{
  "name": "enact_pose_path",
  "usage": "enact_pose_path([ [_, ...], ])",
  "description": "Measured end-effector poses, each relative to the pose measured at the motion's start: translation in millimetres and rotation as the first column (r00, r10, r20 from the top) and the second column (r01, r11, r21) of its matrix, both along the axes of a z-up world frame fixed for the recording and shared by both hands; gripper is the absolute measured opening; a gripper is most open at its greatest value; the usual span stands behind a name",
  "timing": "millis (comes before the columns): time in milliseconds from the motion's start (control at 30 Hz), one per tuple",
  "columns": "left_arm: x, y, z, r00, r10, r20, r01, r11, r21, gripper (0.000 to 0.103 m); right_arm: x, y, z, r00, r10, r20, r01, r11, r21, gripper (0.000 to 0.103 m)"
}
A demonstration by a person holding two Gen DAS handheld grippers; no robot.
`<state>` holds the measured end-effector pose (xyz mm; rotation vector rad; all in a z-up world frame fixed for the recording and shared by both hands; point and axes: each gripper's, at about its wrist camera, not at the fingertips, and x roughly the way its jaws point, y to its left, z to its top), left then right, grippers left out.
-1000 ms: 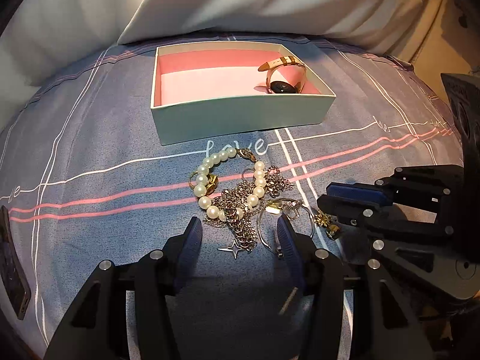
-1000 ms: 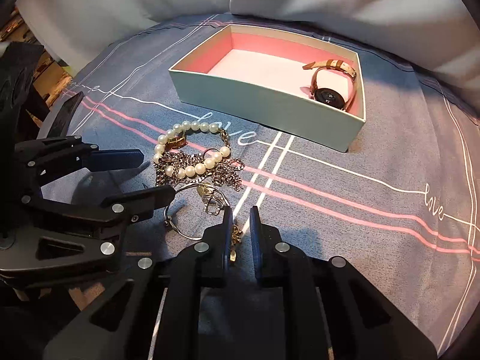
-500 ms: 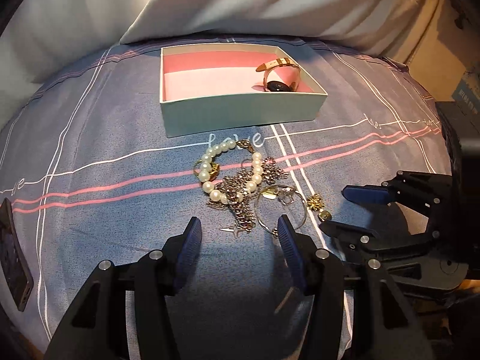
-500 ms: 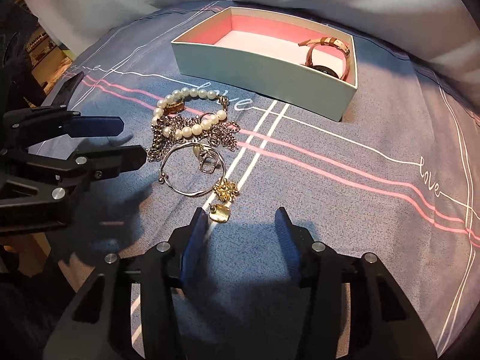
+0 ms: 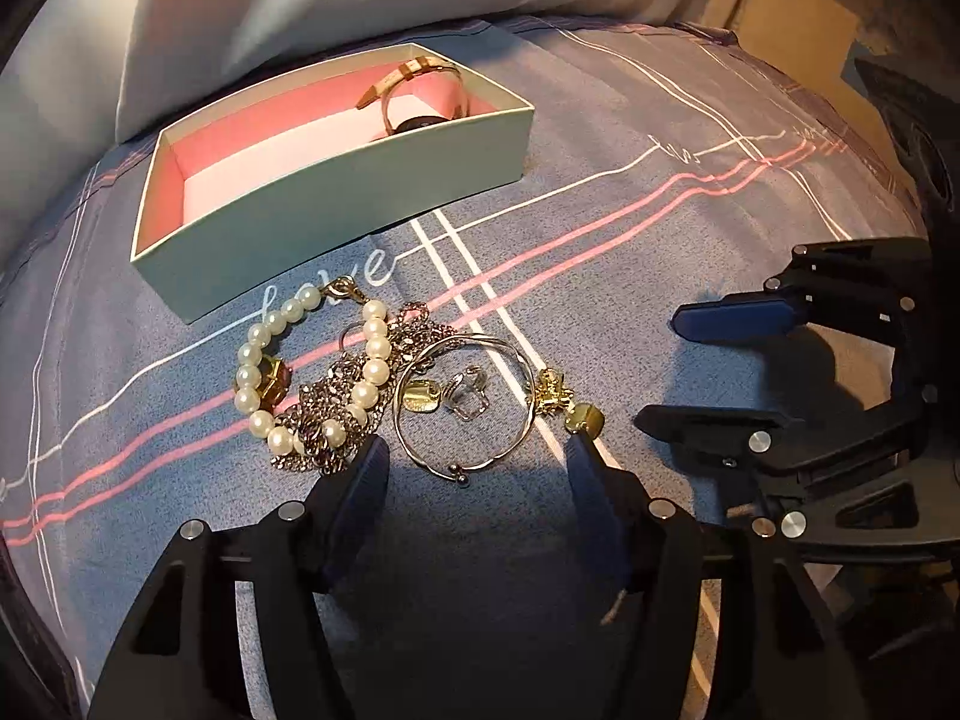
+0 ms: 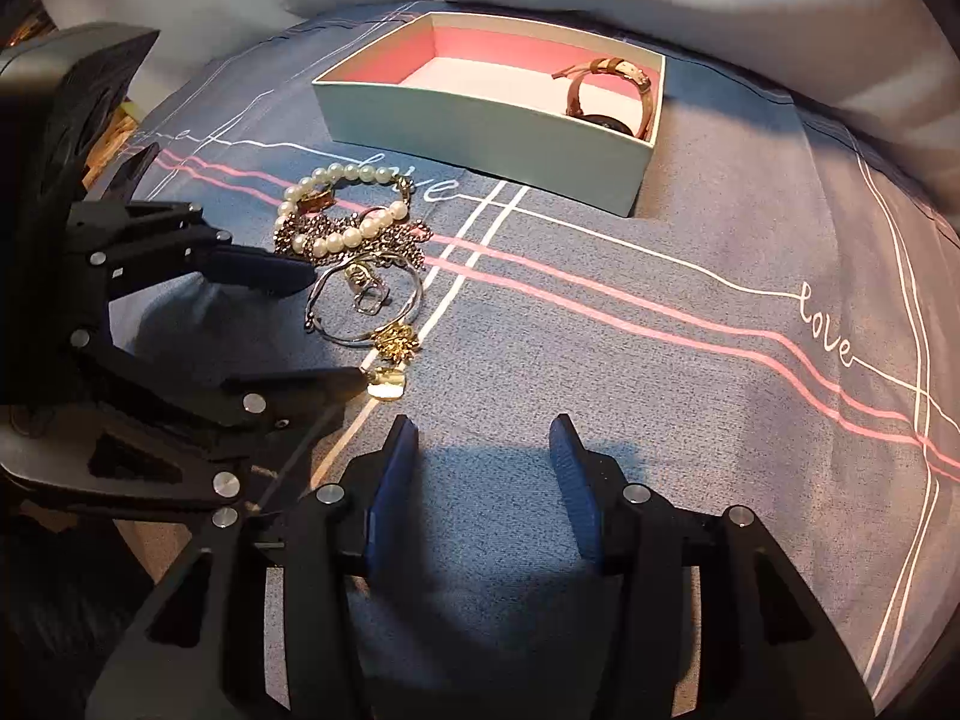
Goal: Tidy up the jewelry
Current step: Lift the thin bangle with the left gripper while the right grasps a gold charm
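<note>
A pale green box (image 5: 336,222) with a pink lining lies on the bedspread and holds a watch (image 5: 414,90) with a tan strap. In front of it lies a jewelry pile: a pearl bracelet (image 5: 264,372), a silver chain (image 5: 336,420), a silver bangle (image 5: 462,408) with gold charms (image 5: 570,408). My left gripper (image 5: 474,468) is open, its fingers at either side of the bangle's near edge. My right gripper (image 6: 480,450) is open and empty, right of the pile. The box (image 6: 480,120), watch (image 6: 606,96) and bangle (image 6: 366,306) also show in the right wrist view.
The blue-grey bedspread (image 6: 690,360) has pink and white stripes and "love" lettering. White pillows (image 5: 300,18) lie behind the box. The right gripper (image 5: 720,366) shows at the right of the left wrist view, and the left gripper (image 6: 318,330) at the left of the right wrist view.
My right gripper has opened, let go of the gold charm and drawn back to the right. My left gripper has moved forward to the bangle.
</note>
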<state>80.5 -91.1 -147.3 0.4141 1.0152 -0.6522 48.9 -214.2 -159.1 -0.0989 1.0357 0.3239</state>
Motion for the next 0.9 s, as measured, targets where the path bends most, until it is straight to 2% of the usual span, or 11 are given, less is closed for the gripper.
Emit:
enact_pose_path([
  [133,13.7,-8.7,-1.6,0.999,-0.054,-0.001,0.054,0.999,0.0,0.065,-0.9,-1.0,0.4,1.0,-0.005,-0.002,0.005,1.0,0.016,0.049],
  [167,17.4,-11.7,-1.6,0.998,-0.056,0.001,0.056,0.998,0.001,0.063,-1.9,-0.9,0.5,1.0,-0.007,-0.001,0.007,1.0,0.015,0.049],
  [200,20.0,-14.6,-2.0,0.998,-0.06,0.004,0.06,0.998,0.004,0.057,-3.0,-0.8,0.3,1.0,-0.01,-0.001,0.01,1.0,0.016,0.049],
  [300,23.0,-19.5,-0.6,0.998,-0.07,0.009,0.07,0.998,0.002,0.056,-4.2,1.4,1.2,1.0,-0.01,-0.003,0.01,1.0,0.022,0.049],
  [433,24.2,-11.0,2.3,1.0,-0.027,0.014,0.027,1.0,-0.011,0.055,-1.3,12.9,1.5,1.0,0.017,0.0,-0.017,1.0,0.026,0.049],
  [533,24.3,8.3,13.4,1.0,0.023,0.005,-0.023,0.998,-0.061,0.055,5.7,22.2,-0.3,0.999,0.034,0.011,-0.034,0.999,0.033,0.049],
  [567,23.6,12.6,16.8,0.999,0.032,0.008,-0.031,0.997,-0.07,0.049,8.5,25.7,-0.7,0.999,0.041,0.016,-0.042,0.999,0.031,0.049],
  [633,22.4,17.5,20.6,0.999,0.045,0.012,-0.044,0.996,-0.075,0.049,13.7,30.8,-1.1,0.999,0.045,0.021,-0.046,0.999,0.025,0.039],
  [667,20.4,18.3,21.5,0.999,0.04,0.015,-0.038,0.997,-0.074,0.049,15.6,32.2,-0.6,0.999,0.048,0.013,-0.049,0.998,0.028,0.022],
  [700,18.7,18.6,21.5,0.999,0.04,0.021,-0.039,0.997,-0.067,0.049,17.4,32.4,0.2,0.999,0.045,-0.003,-0.045,0.998,0.043,0.016],
  [900,19.5,22.4,20.6,0.997,0.075,0.002,-0.074,0.994,-0.085,0.049,12.9,32.1,5.0,1.0,0.009,-0.005,-0.008,0.999,0.046,0.016],
])
